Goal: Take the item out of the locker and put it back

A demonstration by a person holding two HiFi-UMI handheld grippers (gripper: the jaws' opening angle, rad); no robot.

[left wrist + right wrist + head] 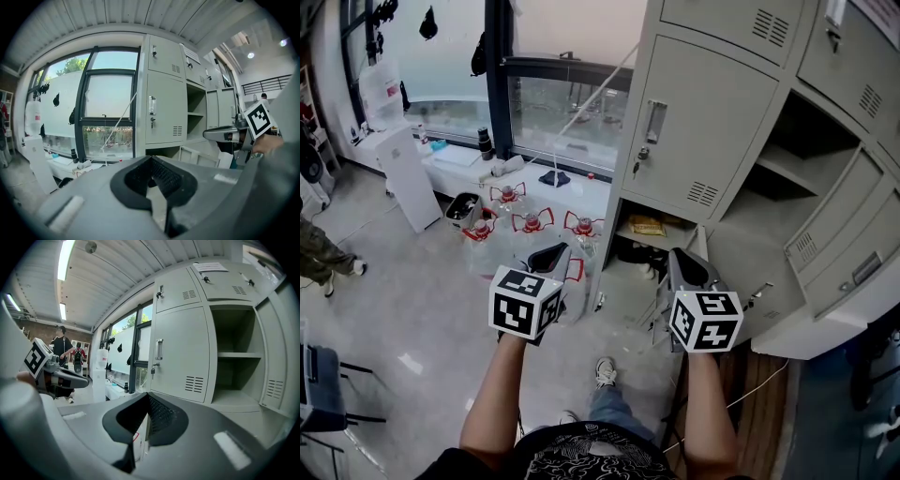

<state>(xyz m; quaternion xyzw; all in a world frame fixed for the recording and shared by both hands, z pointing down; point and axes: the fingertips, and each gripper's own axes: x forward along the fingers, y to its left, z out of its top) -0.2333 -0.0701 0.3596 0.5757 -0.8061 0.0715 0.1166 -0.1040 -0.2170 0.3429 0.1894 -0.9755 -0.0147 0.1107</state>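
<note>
Grey lockers [712,103] fill the right of the head view. A low compartment stands open with a yellow packet [647,225] lying inside it. Higher up, another open compartment [234,362] with one shelf shows nothing in it. My left gripper [551,251] and right gripper [686,258] hover side by side in front of the lockers, short of the low compartment. Both are shut with nothing between the jaws, as the left gripper view [151,159] and right gripper view [149,395] show. Each gripper view also catches the other gripper at its edge.
Several water jugs with red handles [532,223] stand on the floor below the window. A white panel [408,178] leans at the left. Open locker doors [853,272] jut out at the right. A person's foot [328,262] is at the far left, and people [63,345] stand far off.
</note>
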